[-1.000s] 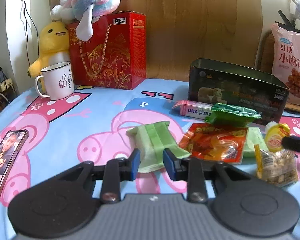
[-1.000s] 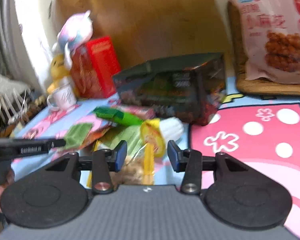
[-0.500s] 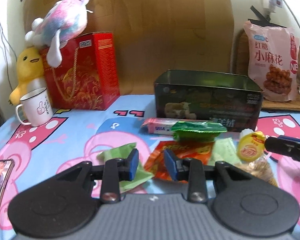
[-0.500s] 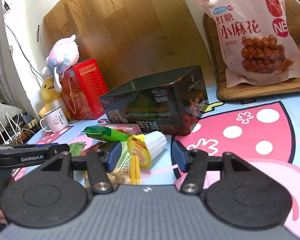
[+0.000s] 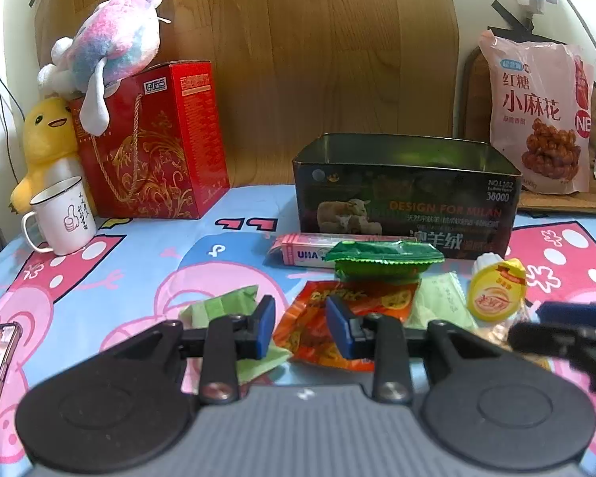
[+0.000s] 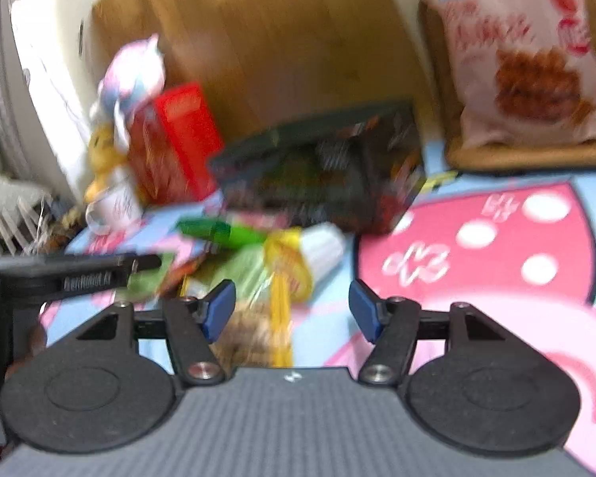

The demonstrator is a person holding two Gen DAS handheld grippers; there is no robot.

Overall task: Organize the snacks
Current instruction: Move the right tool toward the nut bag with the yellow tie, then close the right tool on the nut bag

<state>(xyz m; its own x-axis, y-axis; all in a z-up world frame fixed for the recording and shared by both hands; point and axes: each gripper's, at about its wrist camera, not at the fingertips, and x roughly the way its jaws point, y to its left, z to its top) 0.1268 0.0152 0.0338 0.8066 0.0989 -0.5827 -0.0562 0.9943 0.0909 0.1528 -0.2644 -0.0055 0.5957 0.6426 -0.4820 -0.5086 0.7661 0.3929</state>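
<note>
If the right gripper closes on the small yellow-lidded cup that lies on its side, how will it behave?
The yellow-lidded cup lies on its side with a round body, so a push would probably roll it. Its thin-looking white plastic wall may dent under a hard squeeze. It looks light. The right gripper is open, holding nothing.

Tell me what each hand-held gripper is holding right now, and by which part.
Nothing is held. The left hand-held gripper is open over the orange-red foil snack packet; the right hand-held gripper is open above the clear nut bag.
</note>
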